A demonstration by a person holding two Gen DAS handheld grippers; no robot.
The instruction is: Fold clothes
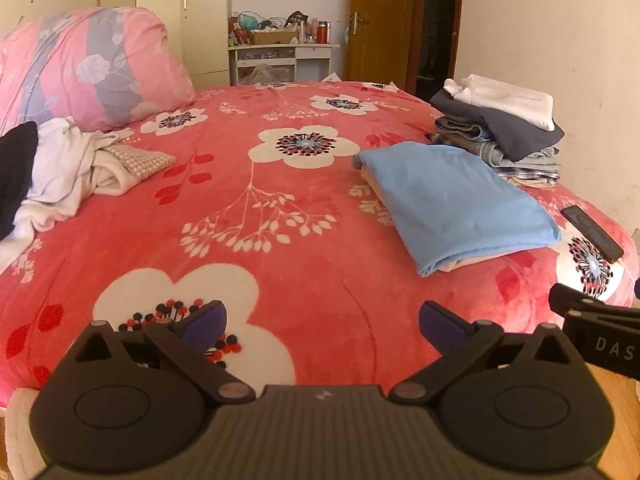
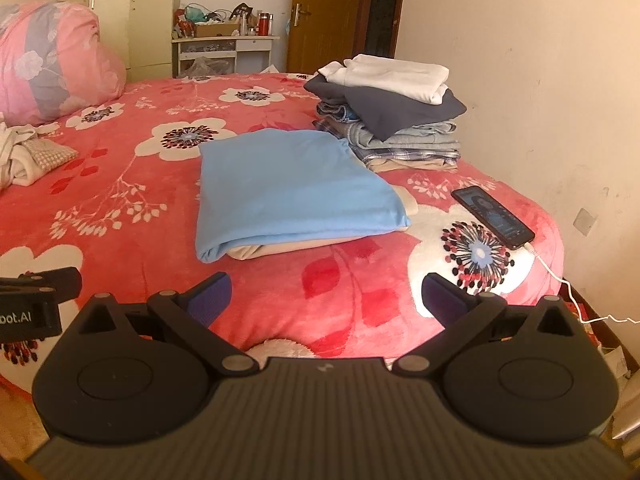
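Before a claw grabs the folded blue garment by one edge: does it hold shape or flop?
Probably flops: the blue garment is thin soft cloth, and its folded layers gape at the near corner. A cream layer underneath may slide out. Likely light, and the plush blanket may drag on it.

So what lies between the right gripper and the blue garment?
Only bare red bedspread between the right gripper and the blue garment, seen in the right wrist view.

I face a bed point(image 1: 304, 240) under a red floral blanket; beyond it stand cream wardrobes point(image 1: 180, 16), a cluttered white desk point(image 1: 280, 56), a brown door point(image 1: 380, 20).
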